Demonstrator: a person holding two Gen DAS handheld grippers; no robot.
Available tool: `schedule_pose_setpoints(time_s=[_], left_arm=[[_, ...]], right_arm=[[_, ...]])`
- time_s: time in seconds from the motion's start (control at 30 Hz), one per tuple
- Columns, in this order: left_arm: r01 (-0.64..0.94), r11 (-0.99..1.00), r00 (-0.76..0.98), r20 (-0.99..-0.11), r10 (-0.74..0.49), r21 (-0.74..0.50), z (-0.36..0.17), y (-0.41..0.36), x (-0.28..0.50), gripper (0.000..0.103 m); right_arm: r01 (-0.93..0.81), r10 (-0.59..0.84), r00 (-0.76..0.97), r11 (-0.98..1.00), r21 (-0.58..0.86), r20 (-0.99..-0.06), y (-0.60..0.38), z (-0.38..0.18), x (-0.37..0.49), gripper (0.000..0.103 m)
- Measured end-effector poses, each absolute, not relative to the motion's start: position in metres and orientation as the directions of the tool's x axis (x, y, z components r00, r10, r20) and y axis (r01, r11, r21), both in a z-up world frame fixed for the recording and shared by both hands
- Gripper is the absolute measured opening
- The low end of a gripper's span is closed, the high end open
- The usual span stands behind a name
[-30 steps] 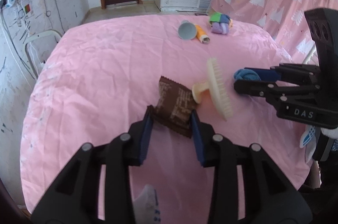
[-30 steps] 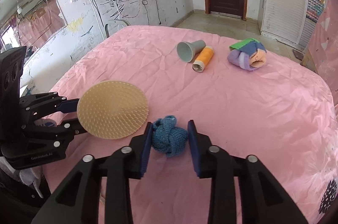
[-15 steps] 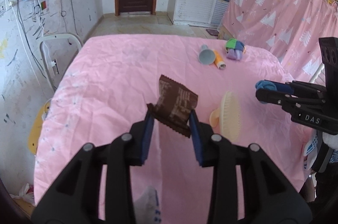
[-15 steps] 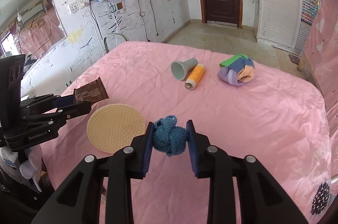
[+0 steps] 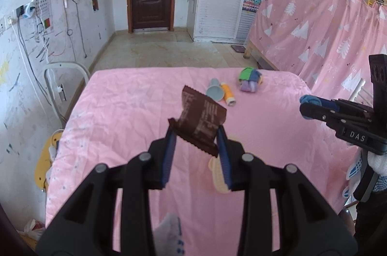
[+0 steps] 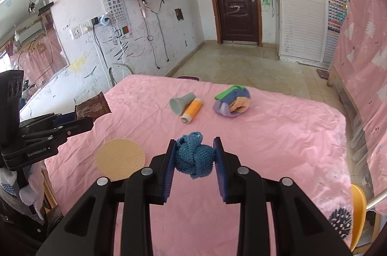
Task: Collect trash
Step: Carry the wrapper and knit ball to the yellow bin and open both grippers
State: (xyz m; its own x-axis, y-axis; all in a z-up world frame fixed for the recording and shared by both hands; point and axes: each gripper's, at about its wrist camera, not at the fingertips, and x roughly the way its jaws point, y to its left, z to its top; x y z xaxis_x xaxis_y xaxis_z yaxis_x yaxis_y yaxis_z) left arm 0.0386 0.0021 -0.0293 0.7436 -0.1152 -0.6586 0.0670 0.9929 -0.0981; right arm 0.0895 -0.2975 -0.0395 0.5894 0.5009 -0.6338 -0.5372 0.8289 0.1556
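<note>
My left gripper is shut on a brown snack wrapper and holds it well above the pink bed. The wrapper also shows in the right wrist view, at the left gripper's tips. My right gripper is shut on a blue knitted ball, also held above the bed; it shows at the right of the left wrist view.
On the bed lie a tan round brush, a grey funnel, an orange tube and a multicoloured cloth bundle. A yellow chair stands at the bed's right, a white frame at its left.
Both grippers have risen and pulled back from the bed, carrying the wrapper and the blue ball up. The tan brush stays on the bed, now below the left gripper.
</note>
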Motion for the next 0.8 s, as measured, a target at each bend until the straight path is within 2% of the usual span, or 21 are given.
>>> schedule_pose_setpoints(time_s=[0.6,0.8], left_arm=[[0.252,0.967,0.749,-0.627,-0.215,-0.030,0.005,-0.102,0.055,0.032],[0.301,0.952,0.737,-0.619,-0.273,-0.062,0.010,-0.143,0.067,0.032]], right_arm=[[-0.317,0.369,0.769,0.929,0.191,-0.522,-0.436,-0.014,0.077,0.020],[-0.245,0.316,0.795,0.948,0.202,-0.517,-0.481,-0.021,0.075,0.020]])
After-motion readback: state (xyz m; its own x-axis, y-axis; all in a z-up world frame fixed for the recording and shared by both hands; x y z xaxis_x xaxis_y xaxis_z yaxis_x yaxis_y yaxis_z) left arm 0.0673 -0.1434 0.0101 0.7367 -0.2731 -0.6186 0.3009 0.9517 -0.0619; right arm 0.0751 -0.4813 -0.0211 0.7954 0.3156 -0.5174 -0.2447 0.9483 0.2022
